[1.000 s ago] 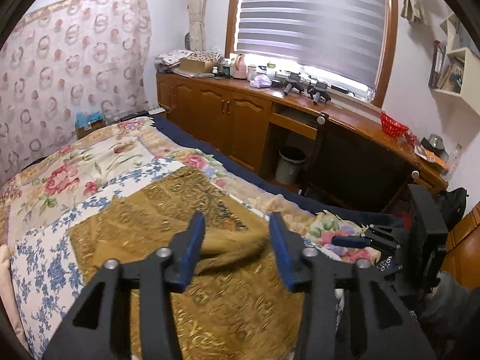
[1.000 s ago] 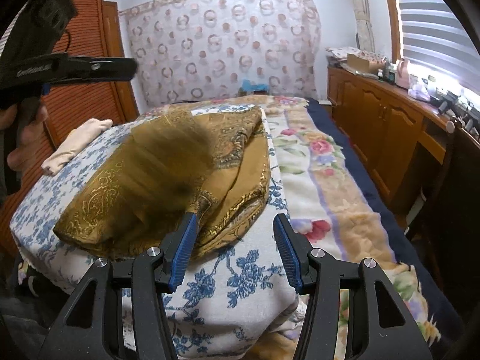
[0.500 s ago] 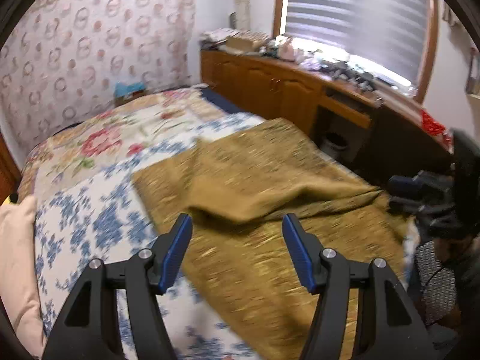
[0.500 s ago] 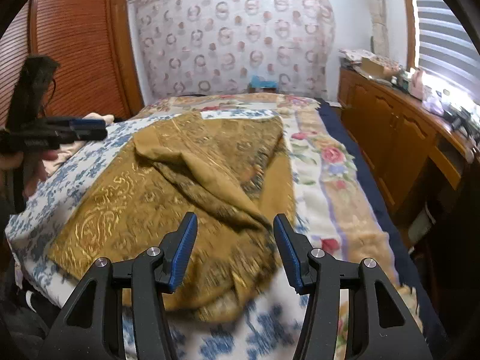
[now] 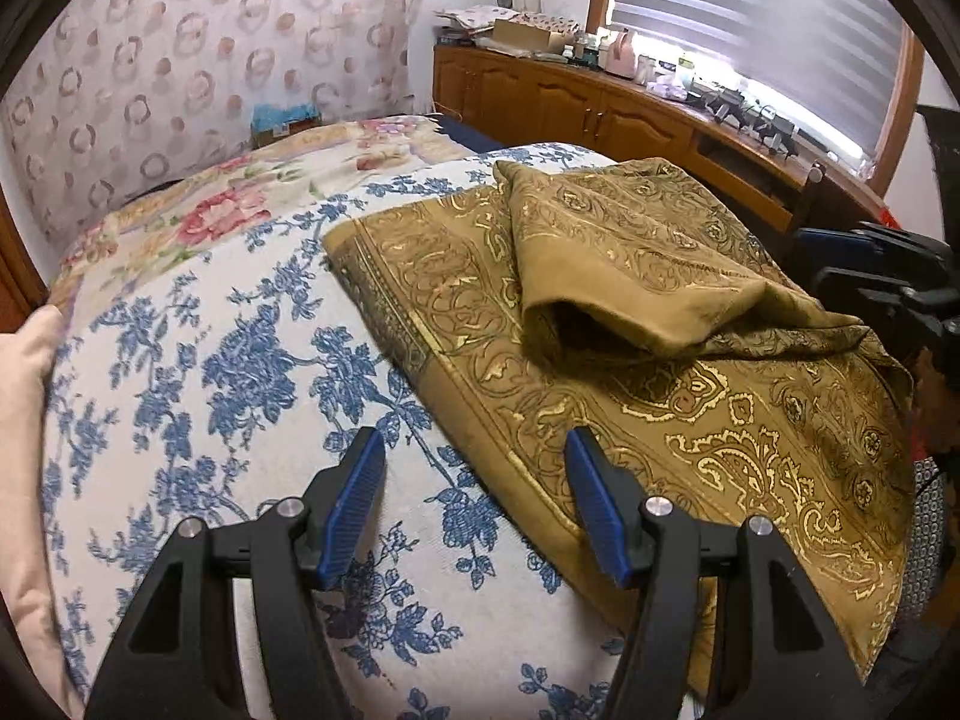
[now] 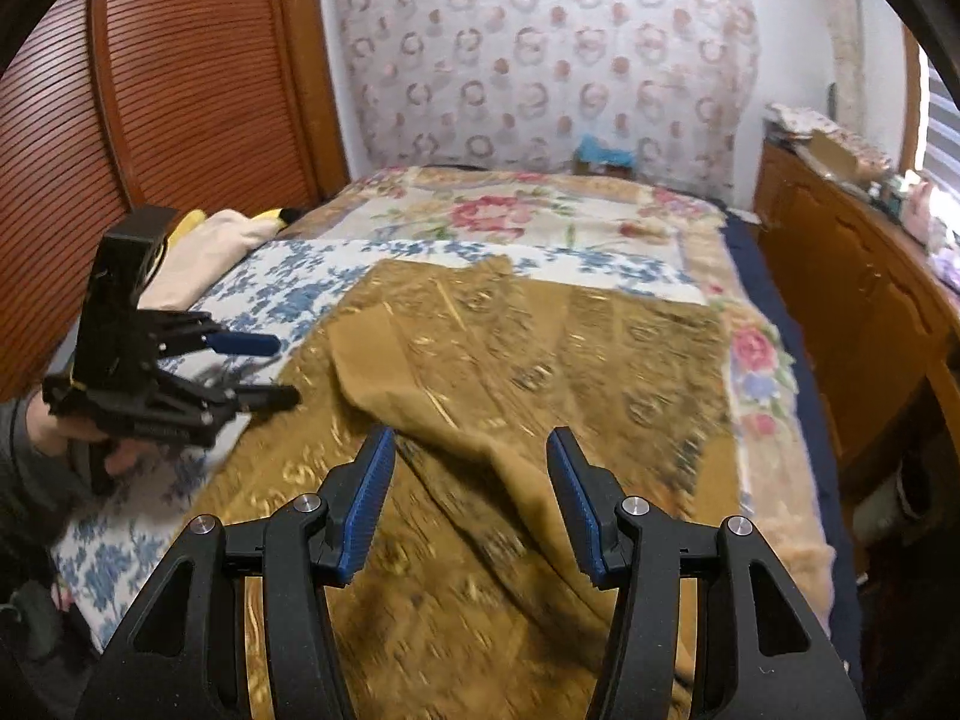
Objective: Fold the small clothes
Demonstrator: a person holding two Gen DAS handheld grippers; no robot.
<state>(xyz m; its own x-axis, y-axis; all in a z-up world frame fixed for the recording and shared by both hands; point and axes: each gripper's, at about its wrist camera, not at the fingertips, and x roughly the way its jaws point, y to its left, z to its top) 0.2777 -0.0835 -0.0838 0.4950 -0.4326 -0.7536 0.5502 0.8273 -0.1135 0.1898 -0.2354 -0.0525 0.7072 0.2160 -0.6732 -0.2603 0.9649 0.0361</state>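
A gold patterned cloth (image 5: pixel 690 420) lies spread on the bed's blue-flowered sheet (image 5: pixel 210 360), with one flap (image 5: pixel 630 276) folded loosely back over its middle. My left gripper (image 5: pixel 477 480) is open and holds nothing. It hovers over the cloth's left edge, where cloth meets sheet. My right gripper (image 6: pixel 468 492) is open too and hangs just above the cloth (image 6: pixel 540 372), close to the flap's tip. In the right wrist view the left gripper (image 6: pixel 273 369) shows at the left in a hand (image 6: pixel 78 432). The left wrist view catches the right gripper (image 5: pixel 840 258) at its right edge.
A cream pillow (image 6: pixel 204 246) lies at the bed's left side by a slatted wooden door (image 6: pixel 150 90). Wooden cabinets (image 5: pixel 570 102) with clutter on top run along the window side. A blue box (image 6: pixel 603 156) sits at the head of the bed.
The left gripper let go of the raised flap, opened wider and dropped to the cloth's left edge. The flap now rests on the cloth. The right gripper slid over the cloth, staying open.
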